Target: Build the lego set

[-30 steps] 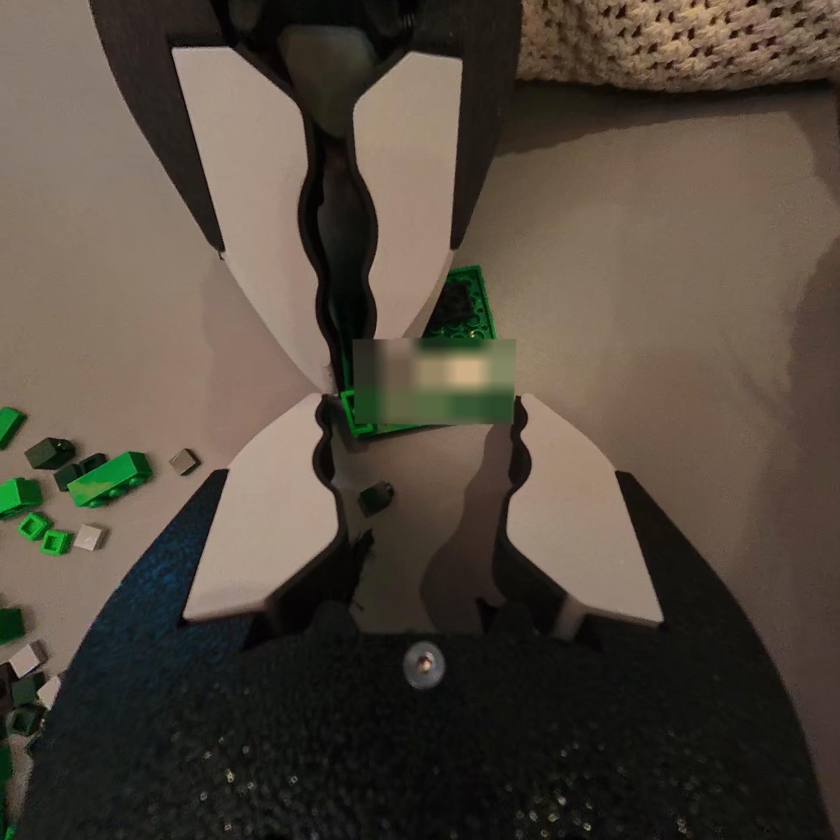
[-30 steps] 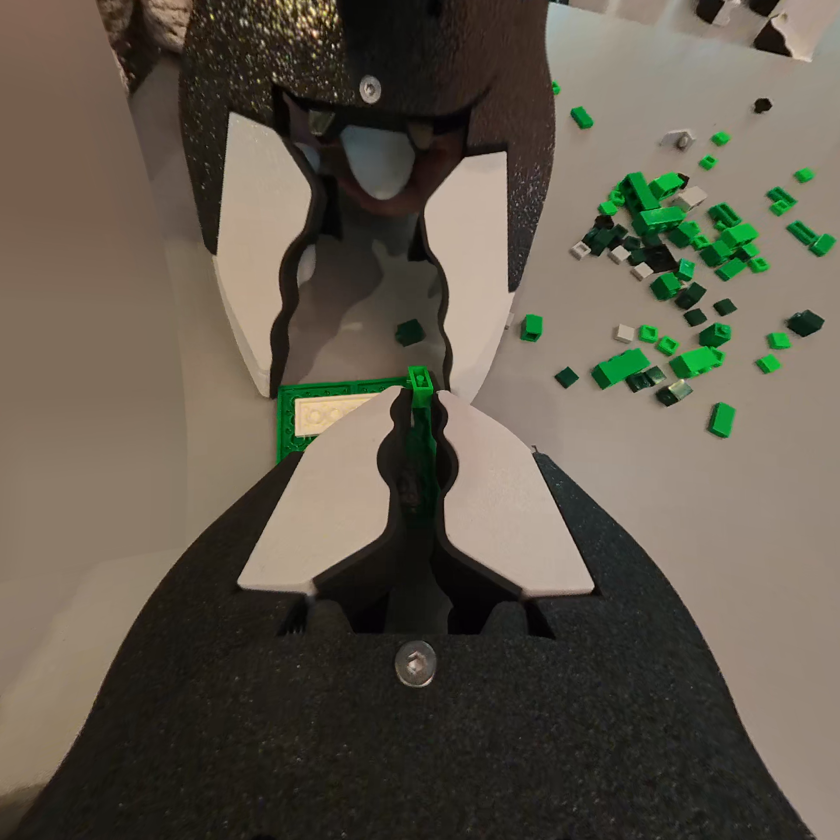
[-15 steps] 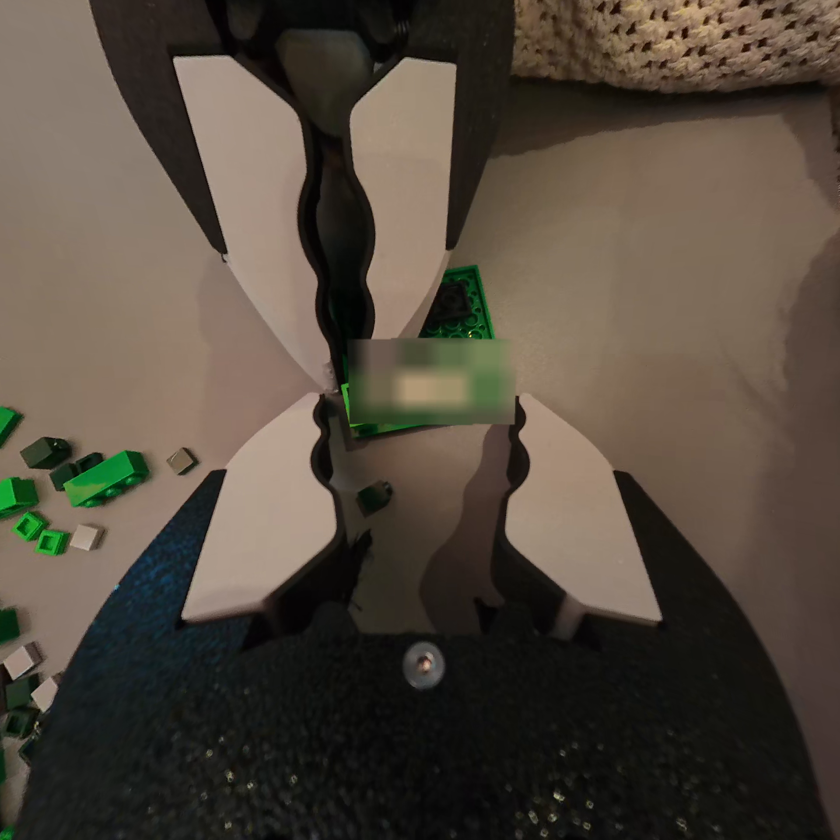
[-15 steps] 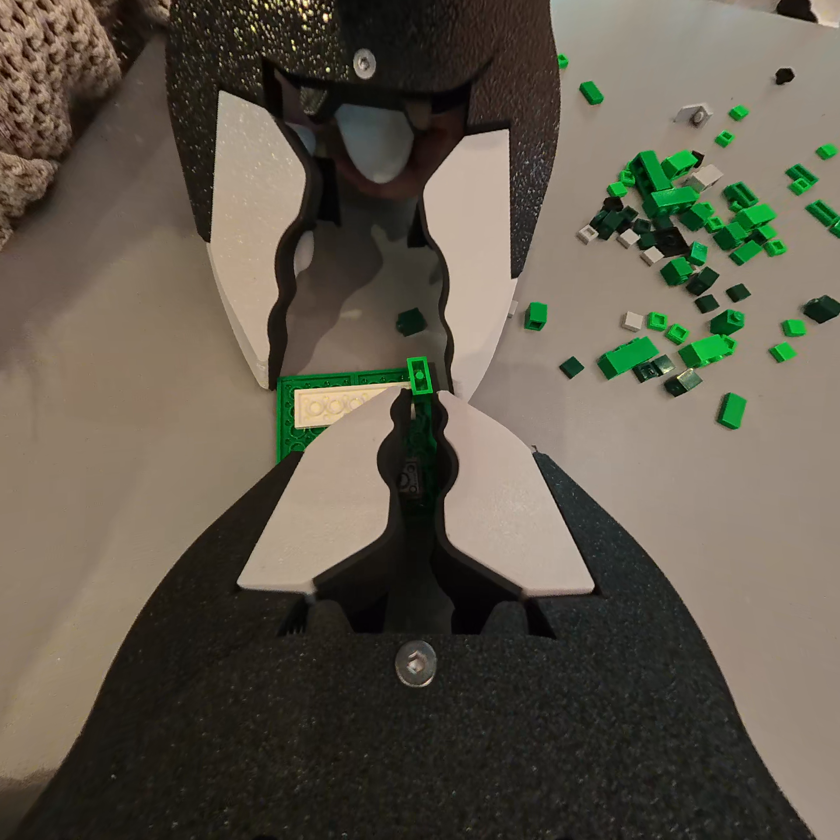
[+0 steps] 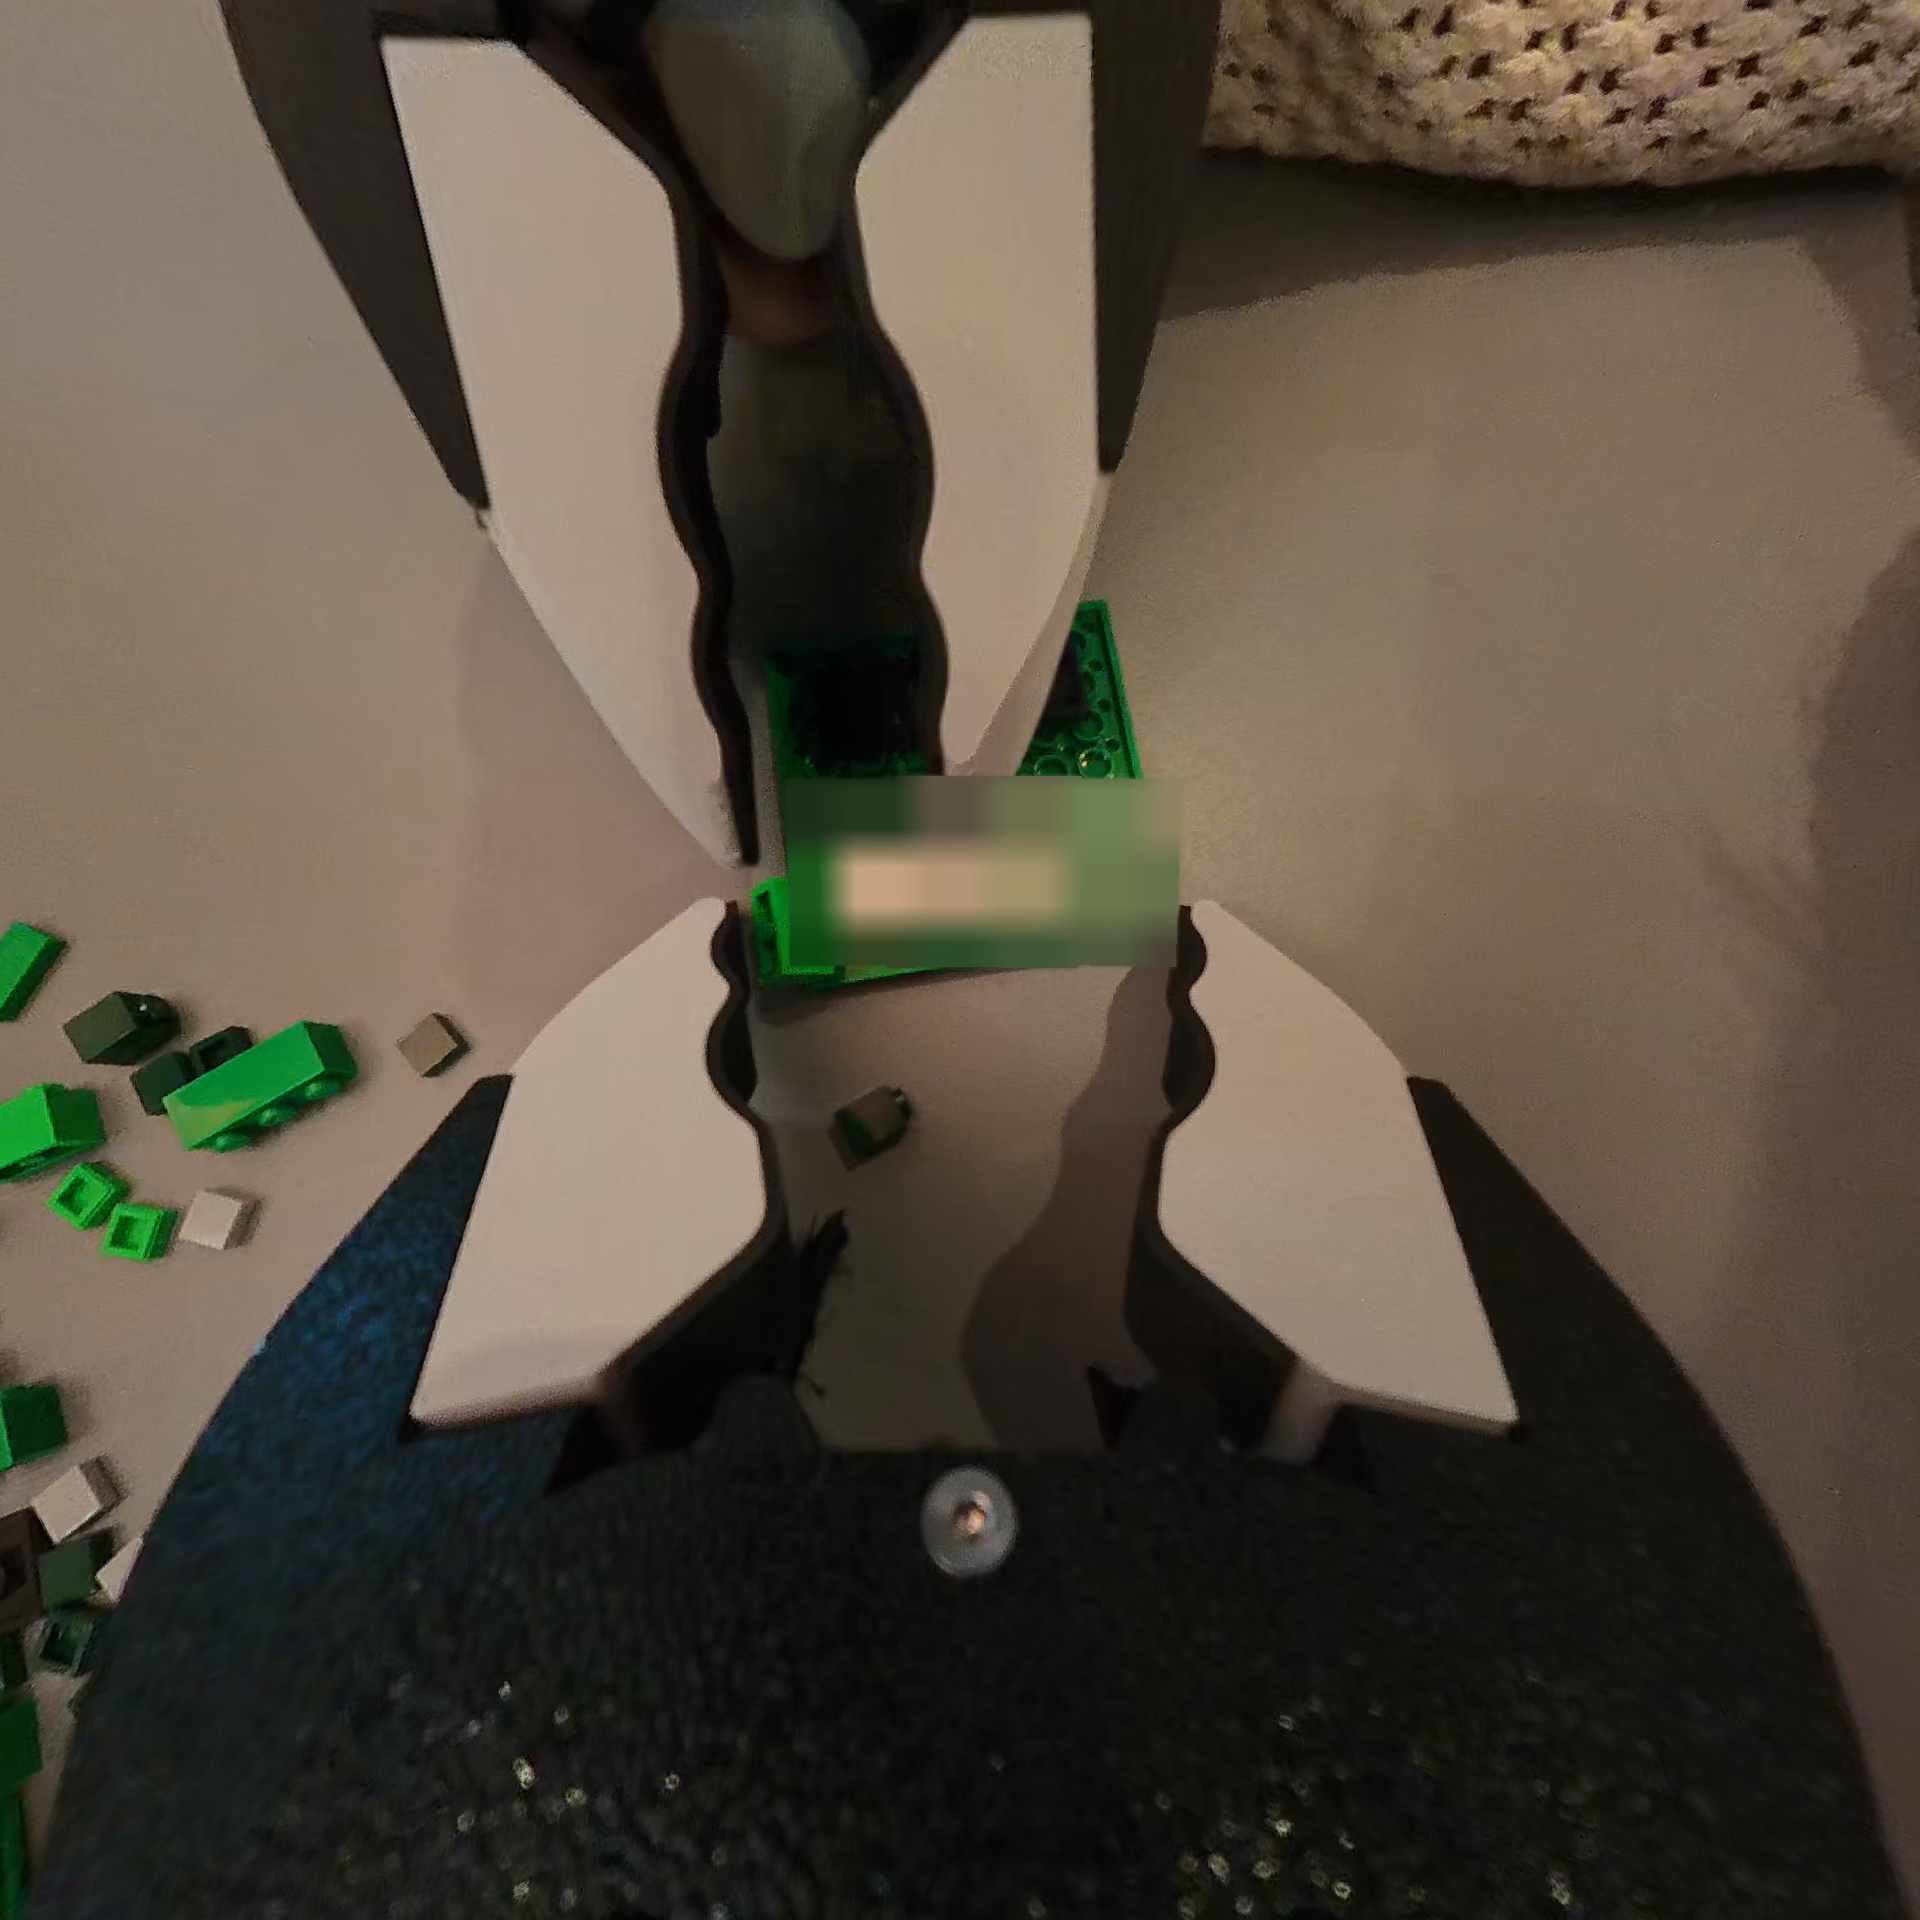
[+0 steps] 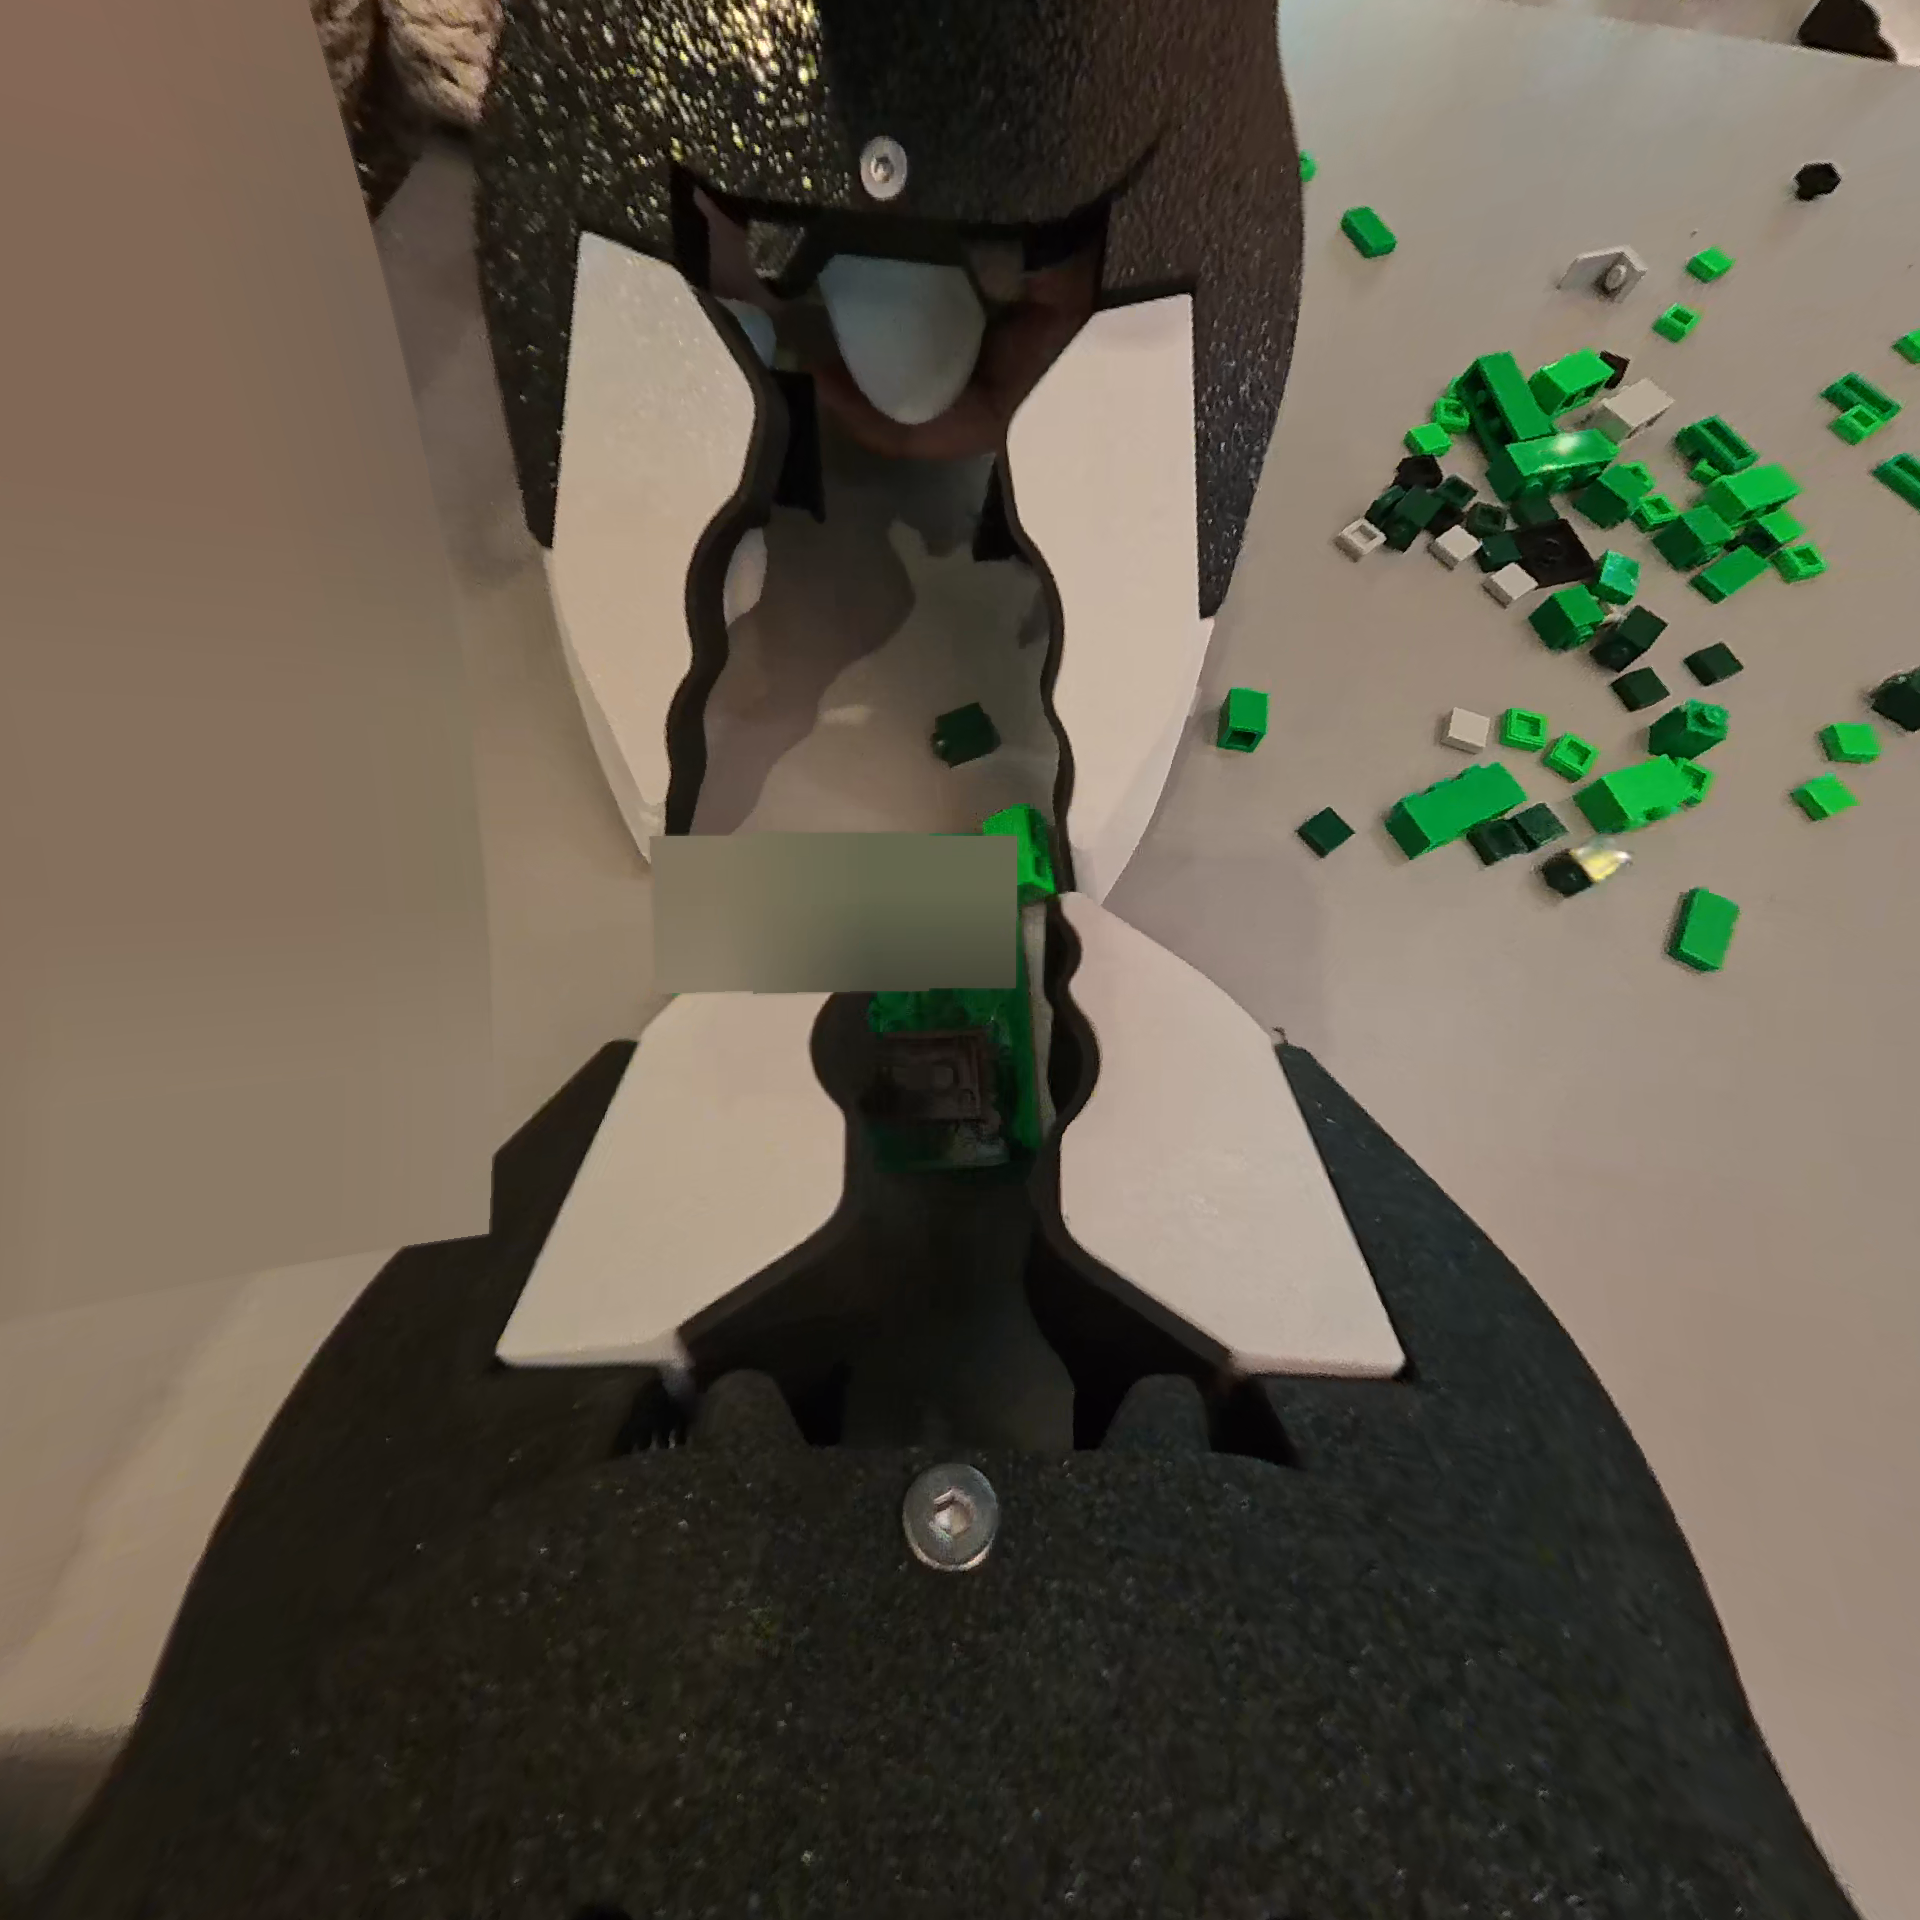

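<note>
A green baseplate (image 5: pixel 1091 727) lies flat on the grey table between the two grippers, and a blur patch hides part of it. It also shows in the right wrist view (image 6: pixel 925 1013), with a dark square piece (image 6: pixel 935 1075) on it. A small bright green brick (image 6: pixel 1023 842) stands at the plate's corner; it also shows in the left wrist view (image 5: pixel 769 925). My right gripper (image 6: pixel 940 987) is open over the plate, its fingers apart and clear of the brick. My left gripper (image 5: pixel 956 930) is open and empty, facing it at the plate's other edge. A dark green brick (image 5: pixel 871 1122) lies between its fingers.
Loose green, dark green and grey bricks are scattered right of the grippers in the right wrist view (image 6: pixel 1610 520) and at the left in the left wrist view (image 5: pixel 208 1091). A cream knitted cloth (image 5: pixel 1558 83) lies at the table's far edge. The grippers are tip to tip, or close to it.
My right gripper has opened and let go of the bright green brick, which stays at the plate's corner. My left gripper has stayed open in place.
</note>
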Demonstrator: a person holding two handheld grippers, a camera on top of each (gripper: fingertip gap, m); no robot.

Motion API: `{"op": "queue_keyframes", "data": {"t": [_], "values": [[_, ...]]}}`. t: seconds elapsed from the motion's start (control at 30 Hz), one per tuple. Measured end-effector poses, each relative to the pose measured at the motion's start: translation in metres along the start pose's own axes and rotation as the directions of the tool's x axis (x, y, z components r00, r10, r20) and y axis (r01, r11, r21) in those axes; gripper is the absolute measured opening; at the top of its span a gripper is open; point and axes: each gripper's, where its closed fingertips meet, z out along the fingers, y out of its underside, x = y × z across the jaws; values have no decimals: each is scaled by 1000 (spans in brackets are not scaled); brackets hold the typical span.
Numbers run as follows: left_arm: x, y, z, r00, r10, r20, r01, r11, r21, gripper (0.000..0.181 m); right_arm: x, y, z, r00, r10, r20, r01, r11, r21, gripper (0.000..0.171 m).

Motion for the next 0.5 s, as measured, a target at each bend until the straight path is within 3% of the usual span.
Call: {"op": "queue_keyframes", "data": {"t": [0.17,0.3,0.5], "values": [[0,0,0,1000,7,-8,-7,1000,7,74,-9,2,-12,999,42,23,-43,998,38,51],[0,-1,0,1000,9,-9,-9,1000,8,73,-15,12,-15,999,47,-23,-48,998,-32,77],[0,-1,0,1000,17,-9,-17,1000,8,72,-15,18,-4,1000,13,-25,-16,994,-105,79]]}}
